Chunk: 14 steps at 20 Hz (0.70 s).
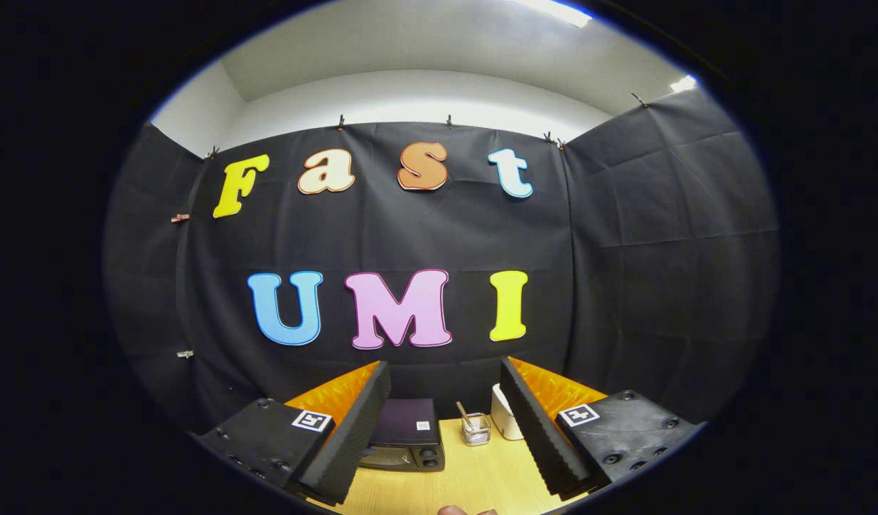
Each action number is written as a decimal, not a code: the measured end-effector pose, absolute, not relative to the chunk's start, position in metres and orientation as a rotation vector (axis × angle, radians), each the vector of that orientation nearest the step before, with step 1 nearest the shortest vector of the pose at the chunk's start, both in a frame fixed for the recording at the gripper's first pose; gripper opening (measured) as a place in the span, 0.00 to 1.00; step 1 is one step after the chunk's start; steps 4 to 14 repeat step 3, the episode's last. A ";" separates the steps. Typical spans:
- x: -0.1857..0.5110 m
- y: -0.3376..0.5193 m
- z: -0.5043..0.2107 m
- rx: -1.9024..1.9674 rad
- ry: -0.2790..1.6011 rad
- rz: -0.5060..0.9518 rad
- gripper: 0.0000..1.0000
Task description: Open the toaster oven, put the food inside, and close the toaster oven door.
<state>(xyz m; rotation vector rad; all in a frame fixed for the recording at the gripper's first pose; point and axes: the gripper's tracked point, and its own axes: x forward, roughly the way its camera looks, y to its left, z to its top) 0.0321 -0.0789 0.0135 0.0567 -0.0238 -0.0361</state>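
claw (445, 429) open, one toaster oven (406, 440) beyond, one glass jar (475, 430)

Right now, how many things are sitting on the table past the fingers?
3: a toaster oven beyond the open fingers, a small glass jar beside it, and a white container just behind the jar. The fingers may hide others.

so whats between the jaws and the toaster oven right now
In the gripper view, only bare wooden table lies between the open gripper and the toaster oven ahead. A small glass jar and a white container stand beside the oven.
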 end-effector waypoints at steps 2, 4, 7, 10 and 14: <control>0.031 -0.082 0.013 0.055 -0.028 -0.041 0.99; 0.031 -0.082 0.012 0.053 -0.026 -0.041 0.99; 0.031 -0.082 0.012 0.053 -0.026 -0.041 0.99; 0.031 -0.082 0.012 0.053 -0.026 -0.041 0.99; 0.031 -0.082 0.012 0.053 -0.026 -0.041 0.99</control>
